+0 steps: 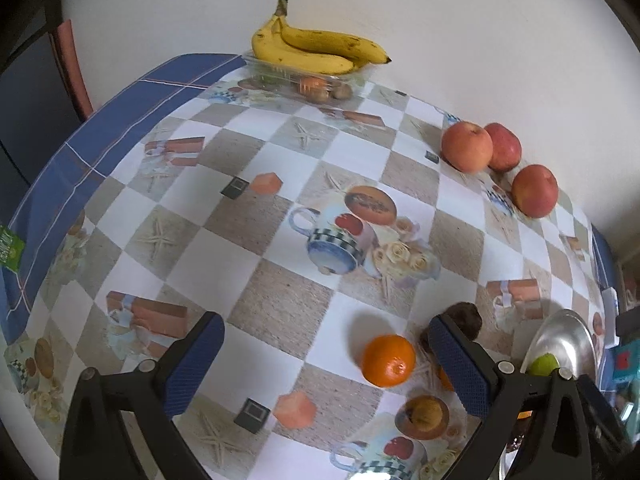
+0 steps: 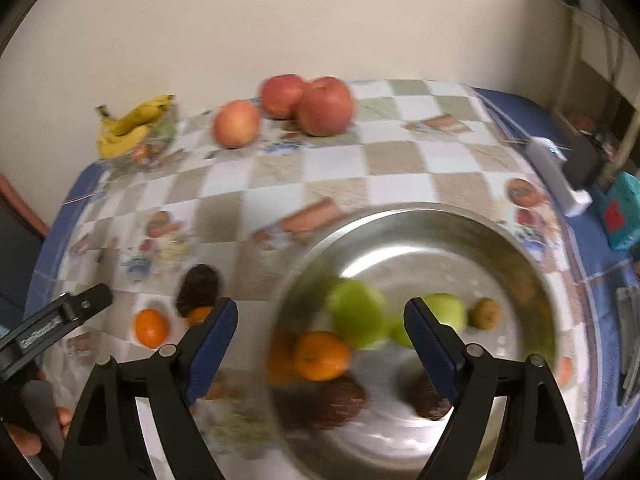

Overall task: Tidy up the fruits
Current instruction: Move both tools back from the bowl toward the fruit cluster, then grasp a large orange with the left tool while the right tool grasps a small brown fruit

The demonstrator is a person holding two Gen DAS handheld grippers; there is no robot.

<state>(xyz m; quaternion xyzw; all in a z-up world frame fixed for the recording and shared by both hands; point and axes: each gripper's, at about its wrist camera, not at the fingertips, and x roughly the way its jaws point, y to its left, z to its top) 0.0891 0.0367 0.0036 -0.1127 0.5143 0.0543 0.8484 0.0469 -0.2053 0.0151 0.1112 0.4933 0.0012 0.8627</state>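
My left gripper (image 1: 326,364) stands spread wide and holds nothing; my right gripper (image 2: 320,350) is likewise spread and empty, above the near rim of the round stainless-steel bowl (image 2: 532,256). Taken left to right in the left wrist view: the yellow banana bunch (image 1: 312,50) rests on a clear plastic tray (image 1: 280,72) at twelve o'clock by the wall; the round orange mandarin (image 1: 389,361) lies on the checked printed tablecloth (image 1: 224,184) between my left fingers, nearer the right-hand one, at about four o'clock from centre; a dark brown rough-skinned fruit (image 1: 466,316) sits just beyond that fingertip; three red apples (image 1: 500,164) cluster at two o'clock. The bowl already holds green apples (image 2: 356,312), an orange mandarin, a small brown fruit and dark fruits. Risks, in my judgement: closing off-centre could nudge the mandarin into rolling, and the dark fruit close by could be knocked. The right view is blurred, so fine detail there is uncertain.
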